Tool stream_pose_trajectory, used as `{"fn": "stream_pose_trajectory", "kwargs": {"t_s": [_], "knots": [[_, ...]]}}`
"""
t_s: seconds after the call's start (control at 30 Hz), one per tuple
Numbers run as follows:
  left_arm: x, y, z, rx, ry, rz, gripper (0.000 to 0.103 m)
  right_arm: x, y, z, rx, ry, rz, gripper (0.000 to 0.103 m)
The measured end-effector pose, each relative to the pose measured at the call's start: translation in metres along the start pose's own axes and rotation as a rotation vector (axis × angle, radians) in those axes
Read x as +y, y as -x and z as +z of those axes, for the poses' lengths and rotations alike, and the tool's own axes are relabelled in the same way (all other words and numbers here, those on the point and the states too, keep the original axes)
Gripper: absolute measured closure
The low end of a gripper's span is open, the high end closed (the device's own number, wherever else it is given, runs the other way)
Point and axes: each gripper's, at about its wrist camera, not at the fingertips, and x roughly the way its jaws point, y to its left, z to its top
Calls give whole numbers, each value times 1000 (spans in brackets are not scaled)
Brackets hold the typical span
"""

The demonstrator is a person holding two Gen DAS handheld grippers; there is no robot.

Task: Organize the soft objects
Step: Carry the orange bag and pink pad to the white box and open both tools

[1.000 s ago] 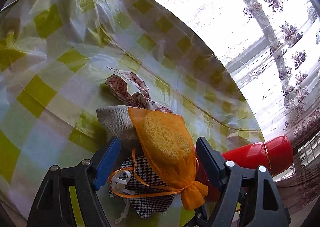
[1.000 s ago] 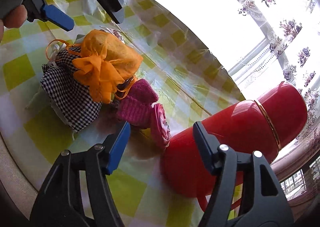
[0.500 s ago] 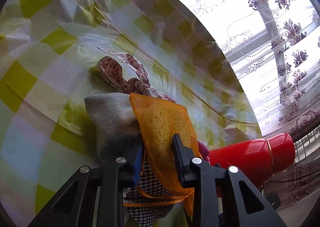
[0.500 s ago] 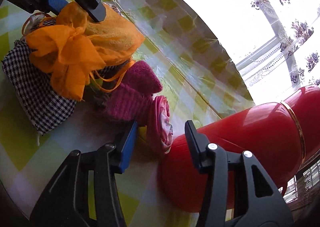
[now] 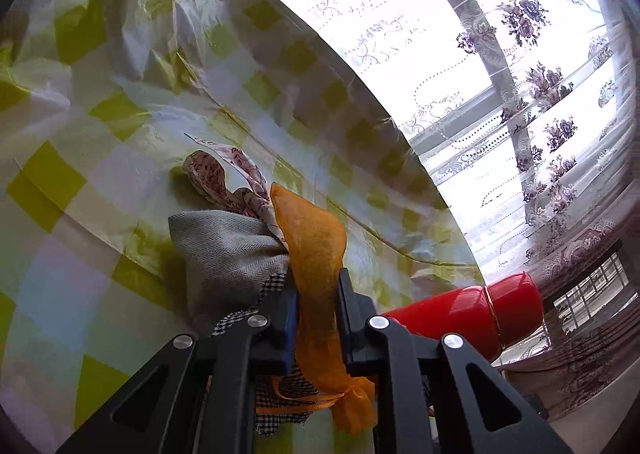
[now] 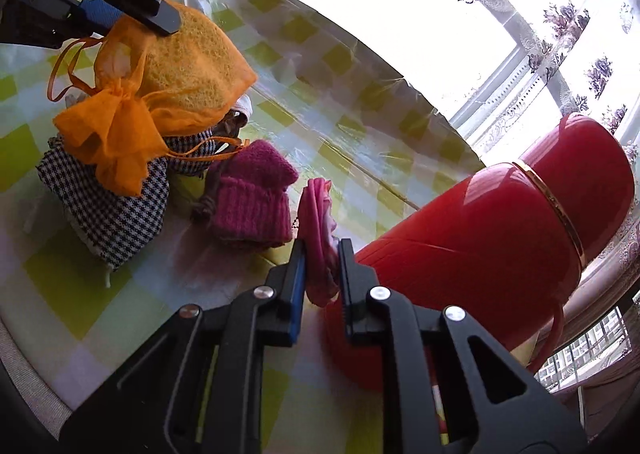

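Note:
My left gripper (image 5: 318,290) is shut on an orange mesh pouch (image 5: 316,246) holding a yellow sponge; the pouch also shows in the right wrist view (image 6: 180,70), lifted above the pile. Under it lie a grey herringbone pouch (image 5: 224,254), a floral cloth (image 5: 224,178) and a black-and-white houndstooth pouch (image 6: 116,198). My right gripper (image 6: 322,254) is shut on a pink fabric piece (image 6: 320,222), which stands on edge beside a magenta knitted item (image 6: 252,198).
A red thermos (image 6: 500,238) lies on its side just right of my right gripper, also in the left wrist view (image 5: 472,314). The table has a yellow-checked plastic cloth (image 5: 72,182). Floral lace curtains (image 5: 520,54) hang beyond the far edge.
Both grippers closed: the left on the orange pouch, which now rises off the pile; the right moved forward and closed on the pink fabric piece.

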Motion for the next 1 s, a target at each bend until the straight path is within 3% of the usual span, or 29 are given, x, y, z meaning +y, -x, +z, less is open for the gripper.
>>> {"fn": "stream_pose_trajectory", "kwargs": {"t_s": [0.2,0.47,1.0], "knots": [[-6,16,-8,-22,-11,-28,86,-11,35,-7,8,-82,49,85],[-19,35,-35,1,-33,-68,86,-30,66,-35,80,-235,120,85],[-68,41,-120,178,-99,-164,86,-94,105,-110,195,-528,176,85]]}}
